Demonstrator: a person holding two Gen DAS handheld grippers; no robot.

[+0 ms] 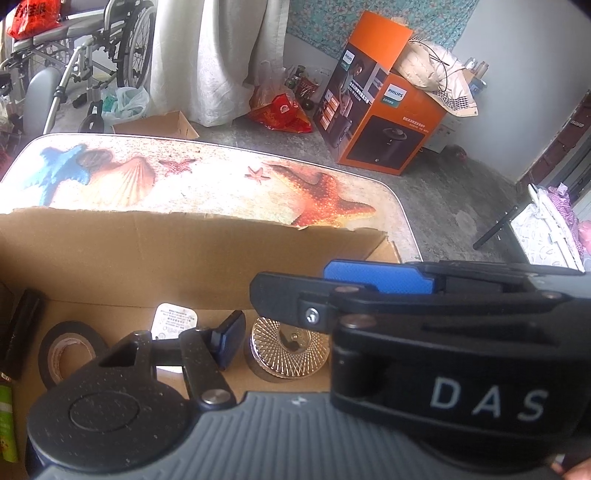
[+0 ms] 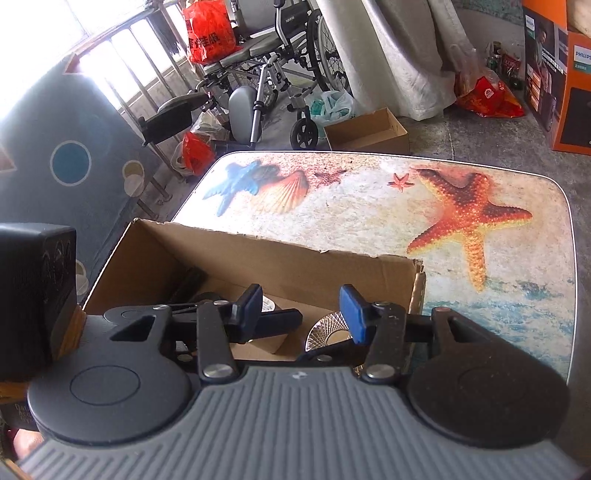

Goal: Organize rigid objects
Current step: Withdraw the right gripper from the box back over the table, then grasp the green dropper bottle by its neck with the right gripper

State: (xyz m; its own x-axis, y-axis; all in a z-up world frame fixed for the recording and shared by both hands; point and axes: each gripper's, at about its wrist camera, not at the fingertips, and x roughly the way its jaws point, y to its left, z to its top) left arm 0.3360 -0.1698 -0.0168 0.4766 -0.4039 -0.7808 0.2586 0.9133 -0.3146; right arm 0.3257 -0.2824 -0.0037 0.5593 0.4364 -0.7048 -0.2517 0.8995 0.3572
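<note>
Low centre of both views, a gold ribbed disc (image 1: 286, 350) lies on the floor of the cardboard box (image 1: 147, 254), just right of the left gripper (image 1: 280, 332)'s visible finger and below the right gripper (image 2: 303, 314), both with fingers spread and pinching nothing.

The orange carton (image 1: 384, 107) on the floor beyond the table carries the brand PHILIPS on white labels; its other print is too small to read. In the left wrist view, the letters D A S stand in white on the black gripper body (image 1: 461, 387) near right. The red bag (image 2: 208, 31) on the far wheelchair bears large characters, not legible.
</note>
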